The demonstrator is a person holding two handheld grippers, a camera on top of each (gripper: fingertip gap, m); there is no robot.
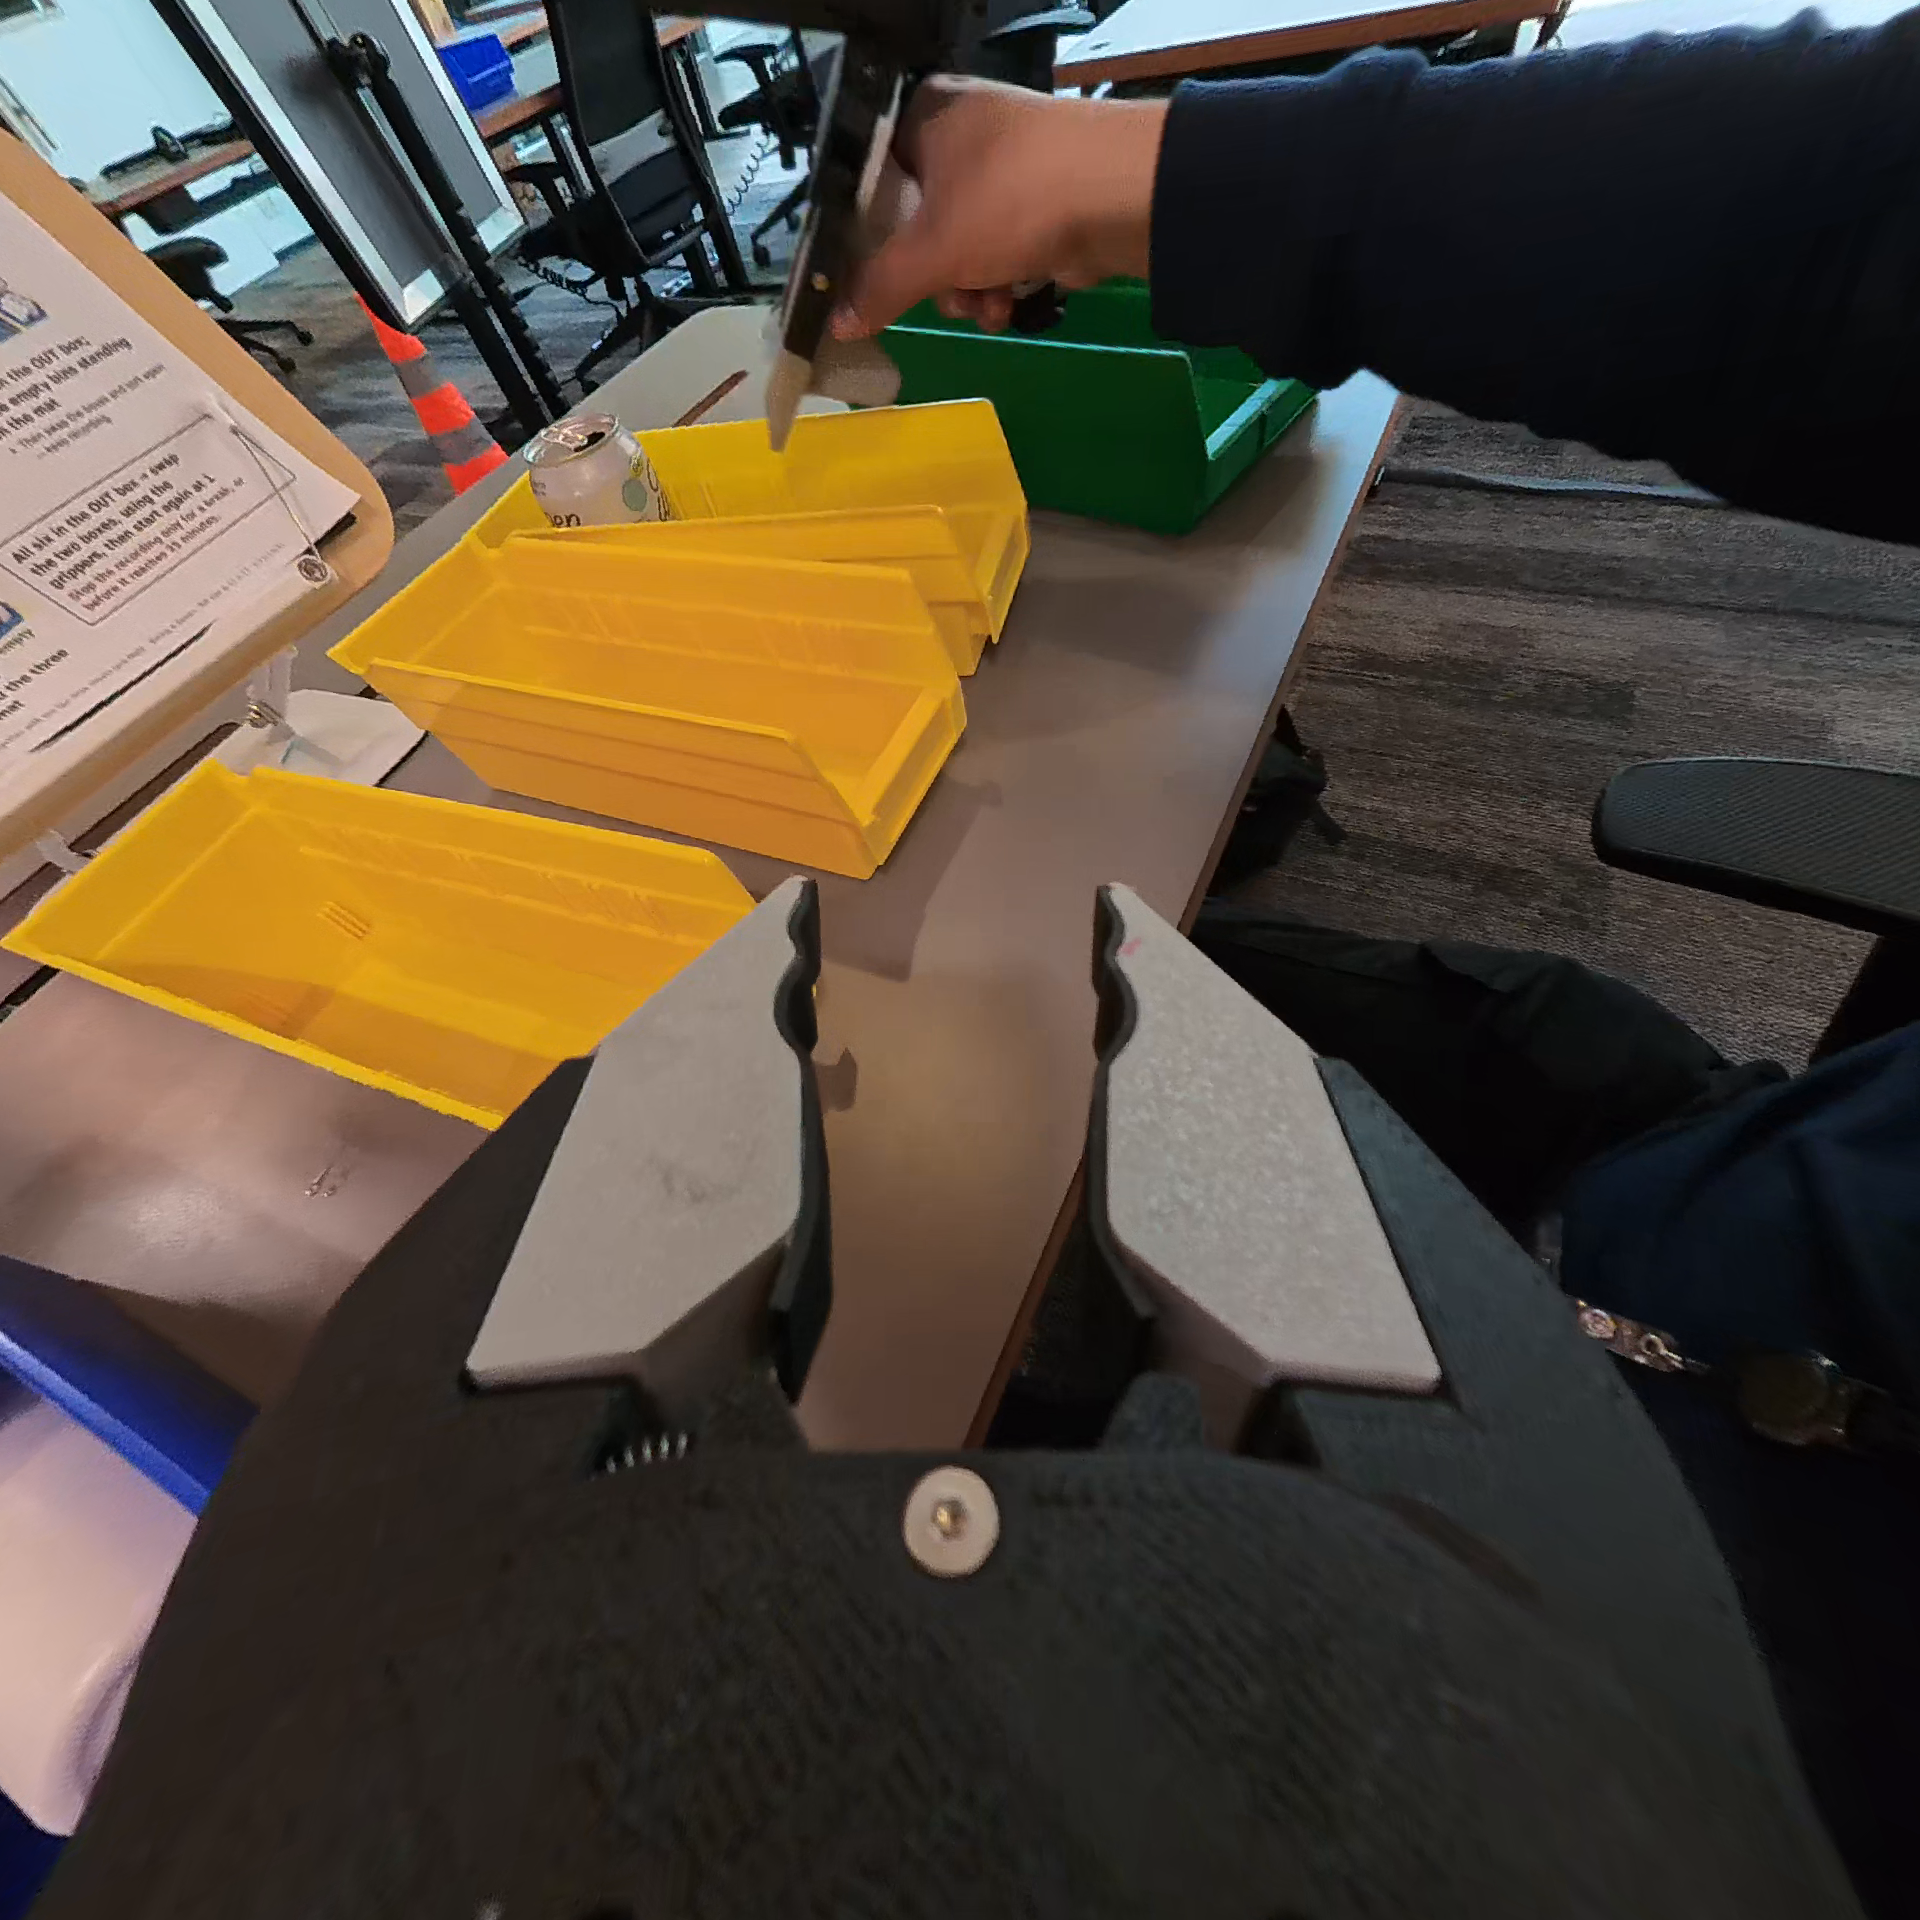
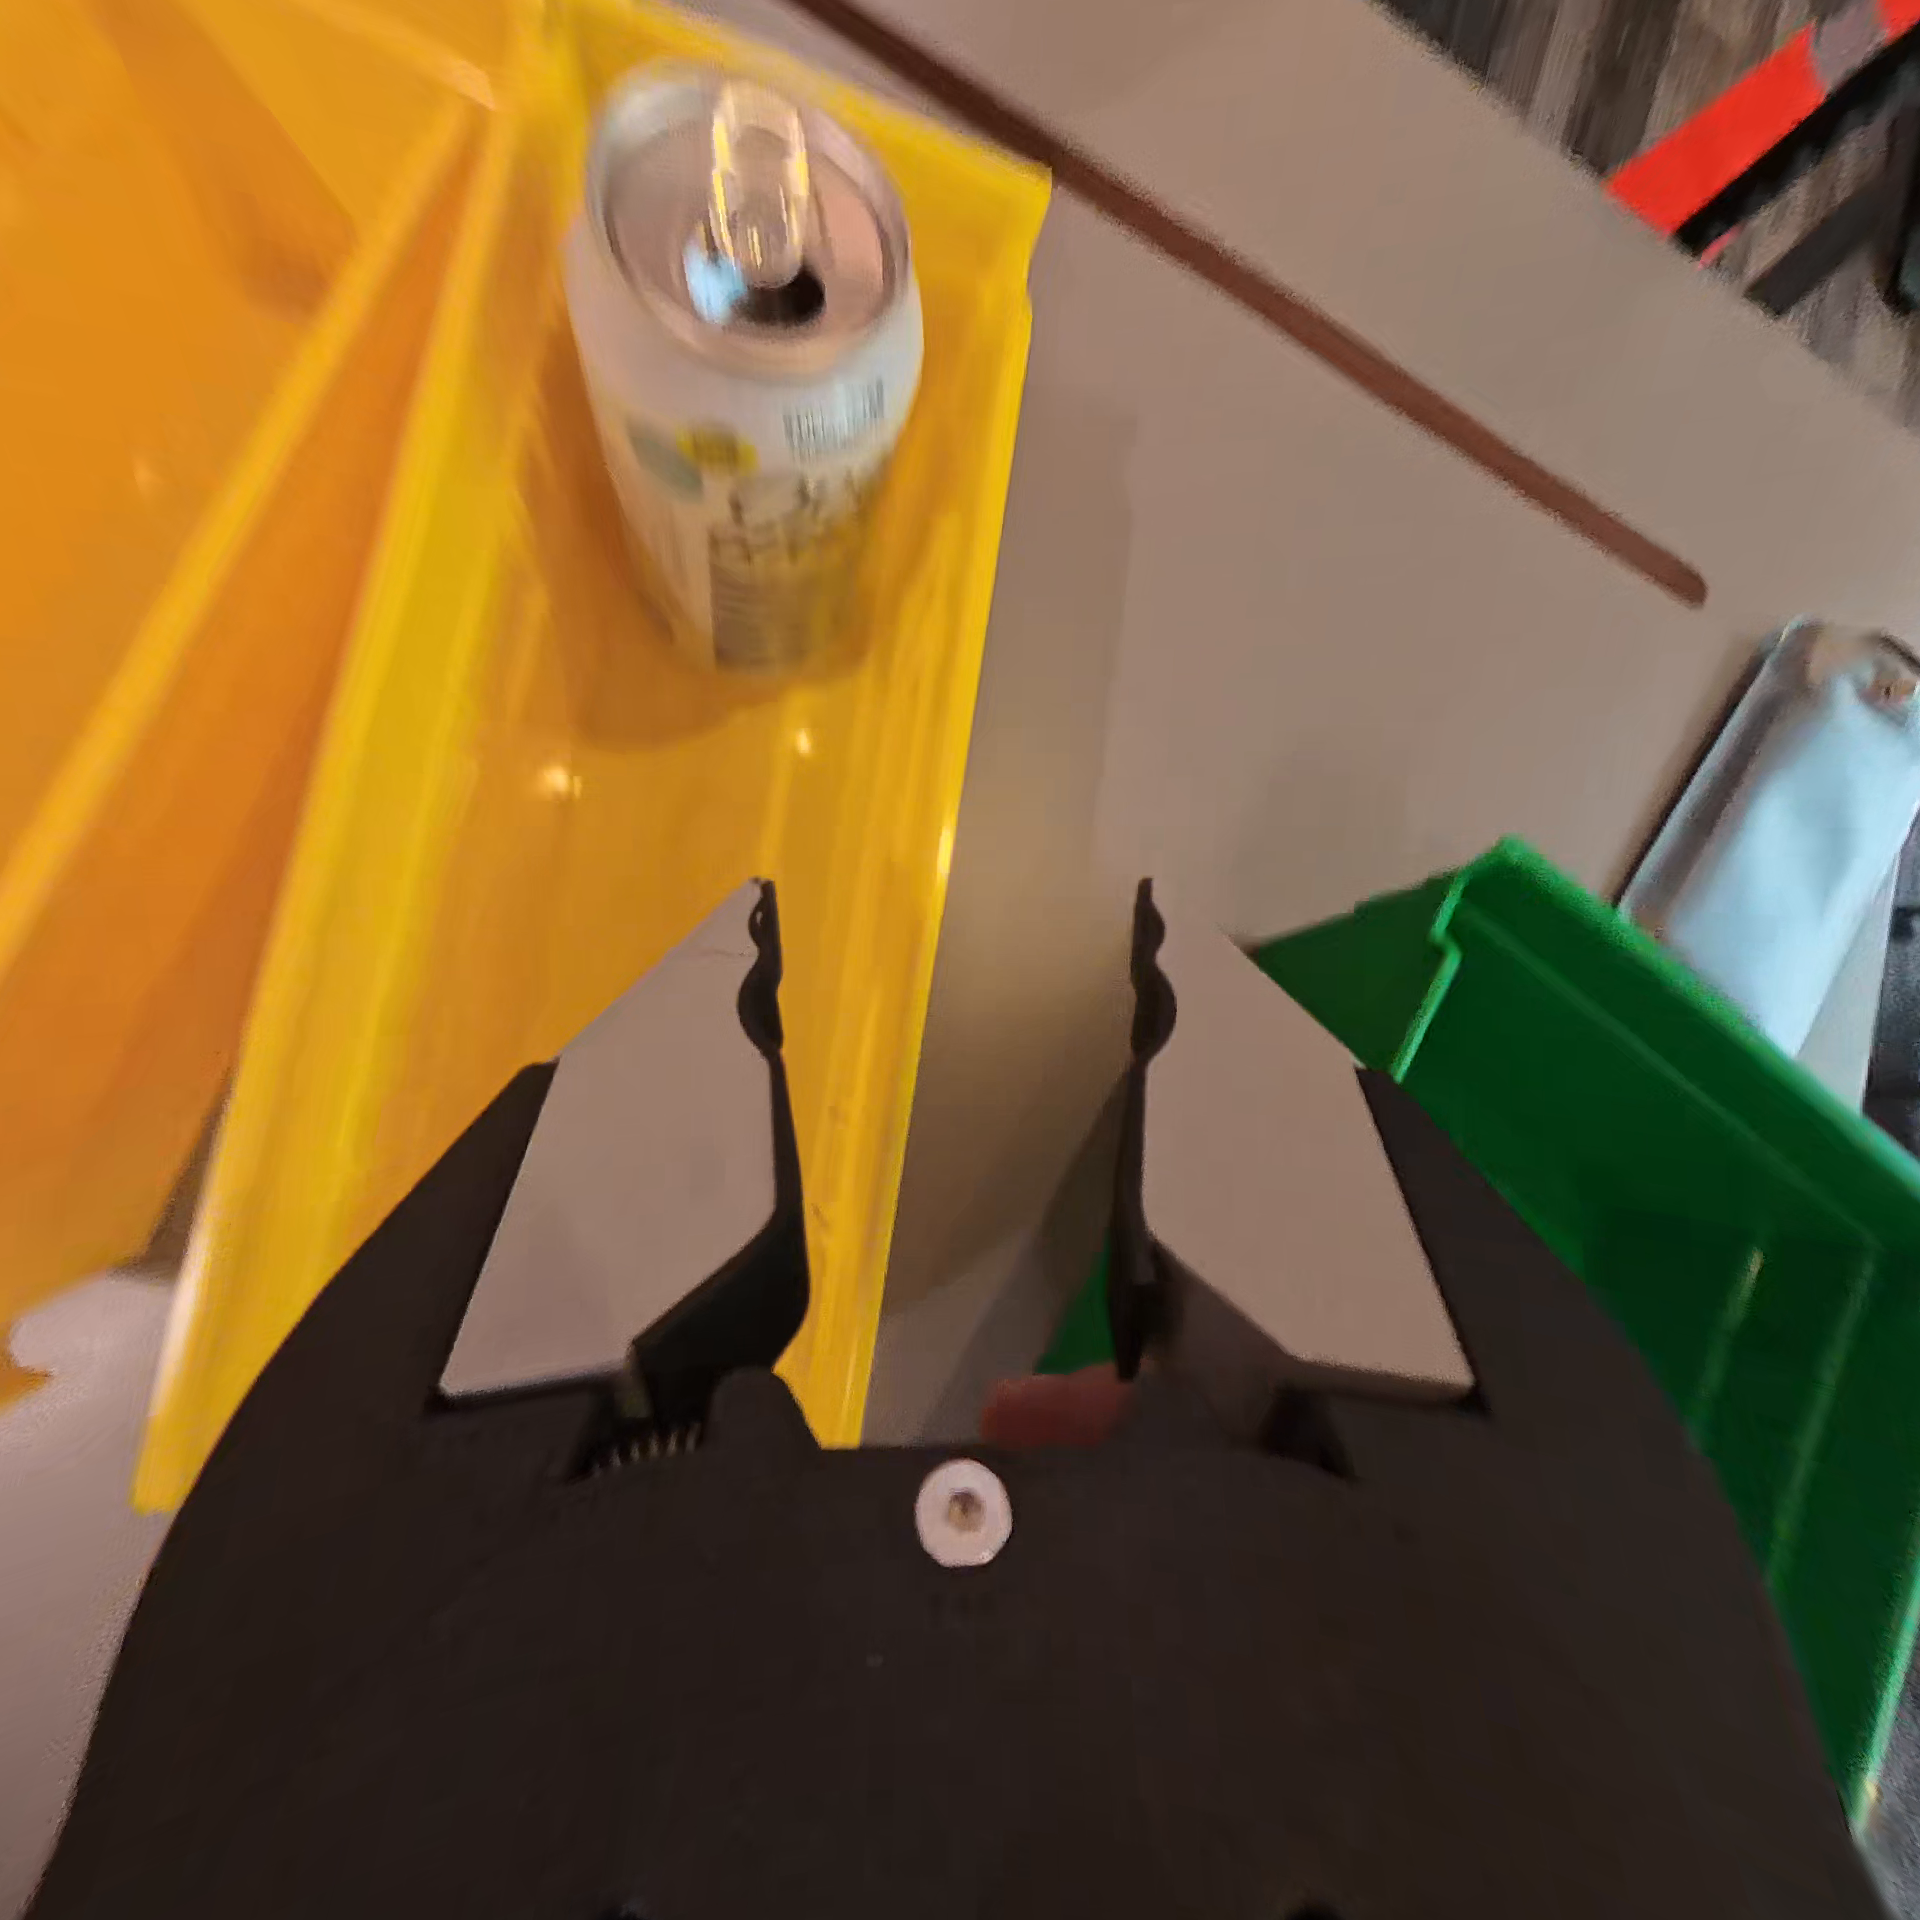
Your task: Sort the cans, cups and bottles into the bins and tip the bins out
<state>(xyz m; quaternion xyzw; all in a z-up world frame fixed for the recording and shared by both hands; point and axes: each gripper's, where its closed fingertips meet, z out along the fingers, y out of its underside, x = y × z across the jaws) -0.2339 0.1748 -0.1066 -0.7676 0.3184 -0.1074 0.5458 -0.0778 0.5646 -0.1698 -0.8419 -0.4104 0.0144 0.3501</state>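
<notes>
The left gripper [image 1: 956, 914] hung spread and empty over the grey table [image 1: 1122, 748]. Three yellow bins [image 1: 665, 707] lay in a row; the farthest held an upright can [image 1: 594, 473]. The right gripper [image 1: 821, 343] pointed down above it, beside a green bin [image 1: 1091, 426].

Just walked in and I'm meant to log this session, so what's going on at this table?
A person is sorting with a handheld gripper in each hand. One can stands upright in the far yellow bin; the two nearer yellow bins look empty. The right gripper hovers over that bin's edge beside the green bin, jaws open and empty. The left gripper hangs open over the table, holding nothing.
</notes>
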